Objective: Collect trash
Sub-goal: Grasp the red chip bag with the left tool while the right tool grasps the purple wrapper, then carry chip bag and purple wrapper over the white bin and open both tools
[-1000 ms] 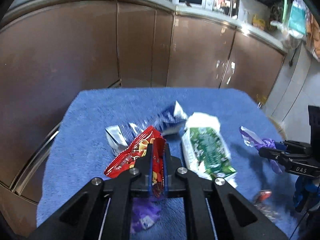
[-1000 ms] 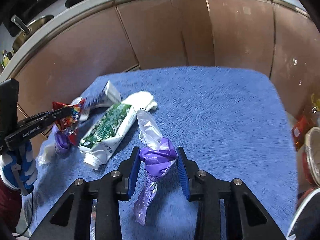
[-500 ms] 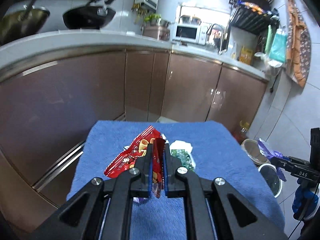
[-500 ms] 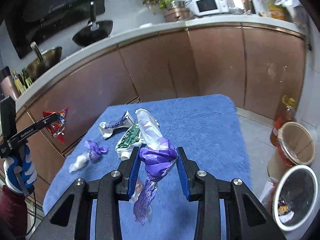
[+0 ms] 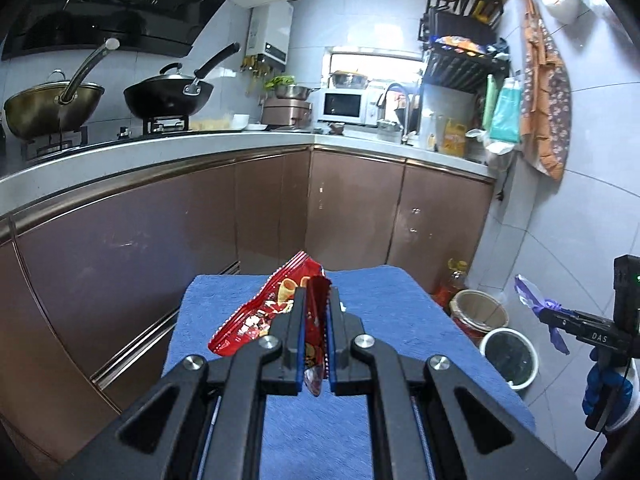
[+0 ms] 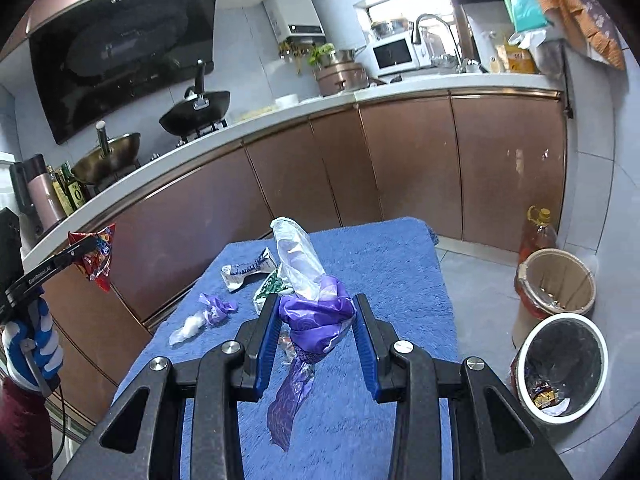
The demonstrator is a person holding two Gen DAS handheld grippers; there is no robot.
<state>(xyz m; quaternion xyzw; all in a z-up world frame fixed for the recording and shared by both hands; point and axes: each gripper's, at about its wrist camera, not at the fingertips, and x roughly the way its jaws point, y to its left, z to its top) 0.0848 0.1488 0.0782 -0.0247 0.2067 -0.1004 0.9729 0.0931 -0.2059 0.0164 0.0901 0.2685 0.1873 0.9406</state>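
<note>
Left hand-held gripper (image 5: pixel 316 312) is clamped tight on a red snack wrapper (image 5: pixel 264 312), jaws nearly together with the foil pinched between them; the wrapper sticks up and out to the left, lifted clear above the blue towel-covered table (image 5: pixel 400 320). In the right wrist view the same wrapper hangs off the left gripper's tips at the far left edge, well off the table side, with a blue-and-white gloved hand (image 6: pixel 32 348) on the handle.

Right hand-held gripper (image 6: pixel 316 320) is clamped on a crumpled purple plastic bag (image 6: pixel 316 316), jaws partway closed with pads pressing both sides of the wad. A clear plastic piece (image 6: pixel 296 256) pokes up from the top of it and a purple tail dangles below the jaws. The load is held above the table, not resting on it.

Left on the table: a blue-white crushed wrapper (image 6: pixel 248 270) near the far end, a green-white package (image 6: pixel 272 286) partly hidden behind the right gripper's left finger, a small purple scrap (image 6: pixel 218 306) touching a white wad (image 6: pixel 186 326) toward the left edge.

On the floor right of the table: a white-rimmed trash bin (image 6: pixel 560 364) with a dark liner and some litter inside, a brown bucket (image 6: pixel 556 280) just behind it, an oil bottle (image 6: pixel 538 232) beside that. Brown kitchen cabinets (image 6: pixel 400 160) behind.
</note>
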